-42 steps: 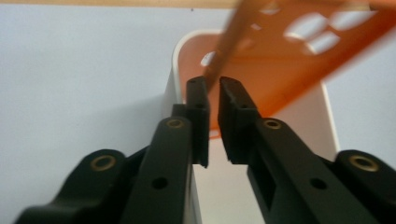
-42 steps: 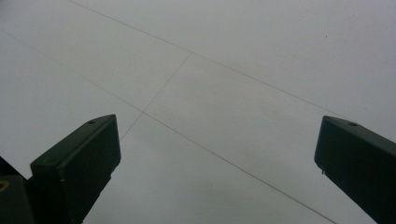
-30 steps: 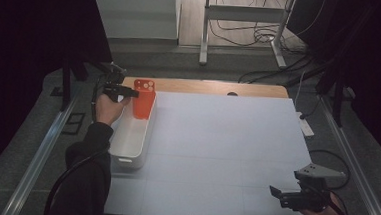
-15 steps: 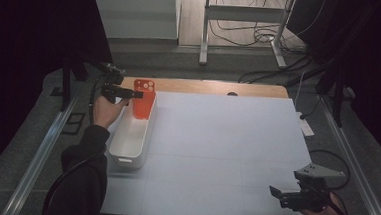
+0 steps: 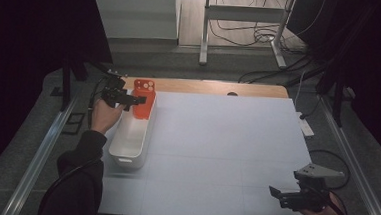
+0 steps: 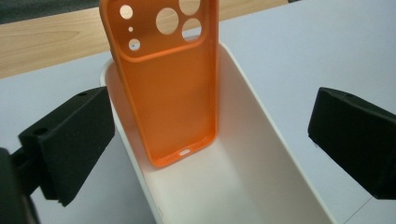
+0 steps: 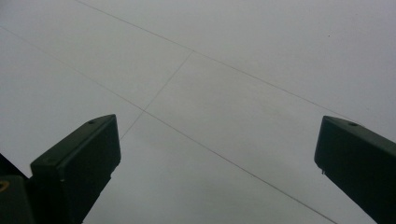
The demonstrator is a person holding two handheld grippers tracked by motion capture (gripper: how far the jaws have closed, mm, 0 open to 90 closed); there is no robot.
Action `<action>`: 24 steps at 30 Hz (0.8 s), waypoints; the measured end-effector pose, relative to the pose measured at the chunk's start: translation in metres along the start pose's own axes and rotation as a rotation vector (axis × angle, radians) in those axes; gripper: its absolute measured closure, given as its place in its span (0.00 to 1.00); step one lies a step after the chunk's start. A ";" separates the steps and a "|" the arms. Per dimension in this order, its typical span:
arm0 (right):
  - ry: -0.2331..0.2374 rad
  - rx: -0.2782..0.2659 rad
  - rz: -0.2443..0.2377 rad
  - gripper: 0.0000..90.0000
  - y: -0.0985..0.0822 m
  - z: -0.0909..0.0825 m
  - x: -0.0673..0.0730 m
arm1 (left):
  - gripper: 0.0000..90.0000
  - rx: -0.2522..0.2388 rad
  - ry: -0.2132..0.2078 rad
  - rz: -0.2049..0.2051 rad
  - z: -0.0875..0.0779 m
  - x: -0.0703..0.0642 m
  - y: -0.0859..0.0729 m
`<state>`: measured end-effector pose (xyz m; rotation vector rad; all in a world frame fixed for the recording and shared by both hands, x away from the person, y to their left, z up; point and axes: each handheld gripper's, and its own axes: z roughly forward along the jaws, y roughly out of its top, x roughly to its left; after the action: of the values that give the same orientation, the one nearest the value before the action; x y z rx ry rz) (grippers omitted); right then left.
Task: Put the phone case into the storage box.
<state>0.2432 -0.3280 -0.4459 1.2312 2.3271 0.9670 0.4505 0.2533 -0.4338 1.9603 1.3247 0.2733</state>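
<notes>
An orange phone case (image 5: 144, 97) stands on its end in the far end of a white bin (image 5: 127, 151), leaning against the bin's end wall. In the left gripper view the case (image 6: 168, 88) shows its inner side and camera holes. My left gripper (image 5: 140, 100) hovers at the case. Its jaws have just been opening and stand wide, with the case ahead between them (image 6: 210, 116) and untouched. Near the table's front right corner my right gripper (image 5: 274, 192) is open over the bare white sheet (image 7: 217, 140).
The white bin (image 6: 266, 154) lies along the left edge of the white table sheet (image 5: 226, 145). A strip of wooden tabletop (image 5: 205, 87) runs along the far edge. Metal rails flank the table, and cables lie on the floor beyond.
The left gripper's jaws have spread away from the orange case, which stays leaning in the bin. The right hand has kept still.
</notes>
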 end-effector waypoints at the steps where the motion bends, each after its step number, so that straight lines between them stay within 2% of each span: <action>1: 0.000 0.000 0.000 0.00 0.000 0.000 0.000 | 0.00 0.003 0.003 0.007 0.000 -0.001 -0.001; 4: 0.000 0.001 -0.001 0.00 0.000 0.000 0.000 | 0.00 -0.001 0.006 0.035 -0.001 -0.005 -0.005; 8: 0.000 0.001 -0.002 0.00 0.000 0.000 0.000 | 0.00 -0.004 -0.007 0.041 -0.003 -0.008 -0.007; 24: 0.000 0.003 -0.008 0.00 0.000 0.001 0.001 | 0.00 -0.032 -0.044 0.133 -0.016 -0.030 -0.021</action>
<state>0.2434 -0.3267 -0.4464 1.2225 2.3331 0.9613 0.4134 0.2385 -0.4300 2.0189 1.1574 0.3115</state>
